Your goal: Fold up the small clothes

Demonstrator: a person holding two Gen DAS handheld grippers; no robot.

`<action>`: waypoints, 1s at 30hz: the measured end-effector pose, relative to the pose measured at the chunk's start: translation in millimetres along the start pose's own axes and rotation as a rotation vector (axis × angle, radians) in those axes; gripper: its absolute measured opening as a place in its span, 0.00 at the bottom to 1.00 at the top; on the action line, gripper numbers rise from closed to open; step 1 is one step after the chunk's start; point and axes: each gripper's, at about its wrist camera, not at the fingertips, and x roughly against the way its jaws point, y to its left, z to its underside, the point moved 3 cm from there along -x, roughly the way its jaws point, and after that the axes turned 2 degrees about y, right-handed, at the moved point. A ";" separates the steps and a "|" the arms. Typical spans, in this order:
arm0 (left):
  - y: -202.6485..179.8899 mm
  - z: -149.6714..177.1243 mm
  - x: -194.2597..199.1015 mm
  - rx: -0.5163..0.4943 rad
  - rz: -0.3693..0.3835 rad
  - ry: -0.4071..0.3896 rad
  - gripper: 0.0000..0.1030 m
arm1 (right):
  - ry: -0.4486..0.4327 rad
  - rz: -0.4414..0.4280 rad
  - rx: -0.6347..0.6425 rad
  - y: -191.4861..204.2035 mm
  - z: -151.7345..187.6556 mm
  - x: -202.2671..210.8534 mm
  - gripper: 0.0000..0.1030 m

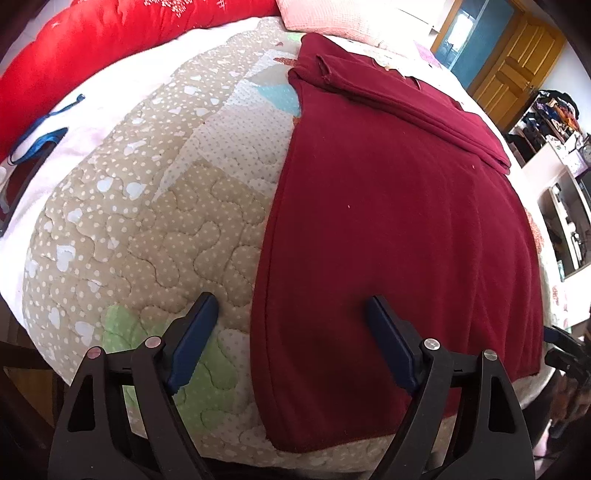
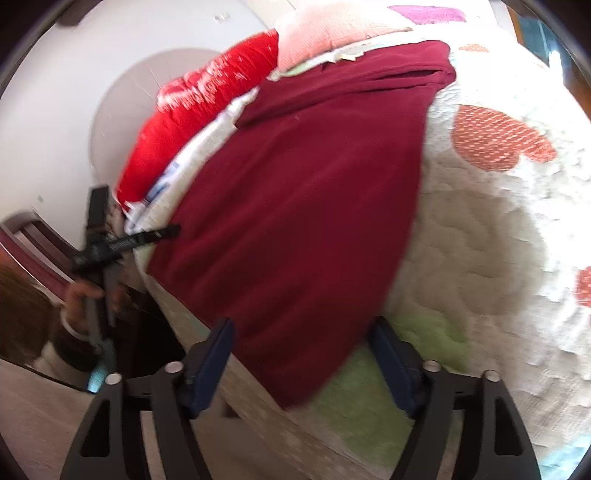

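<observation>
Garment in dark red spread flat on the quilted bed, both tongs hovering spread and holding nothing.

The left gripper straddles the cloth's left side edge near the bed's front edge; the right gripper frames its near right corner. A folded band lies across the garment's far end, towards the pink pillow.
</observation>
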 end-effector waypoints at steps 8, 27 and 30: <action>-4.9 3.1 -0.4 -0.025 -0.010 0.009 0.81 | -0.026 -0.115 -0.049 -4.4 -0.3 0.6 0.76; -6.0 -22.5 20.5 0.065 0.208 0.002 0.10 | -0.115 -0.359 -0.130 -2.7 -38.1 -6.6 0.15; -16.2 -50.8 29.2 0.056 0.242 -0.052 0.10 | -0.209 -0.426 -0.120 0.5 -69.1 9.6 0.14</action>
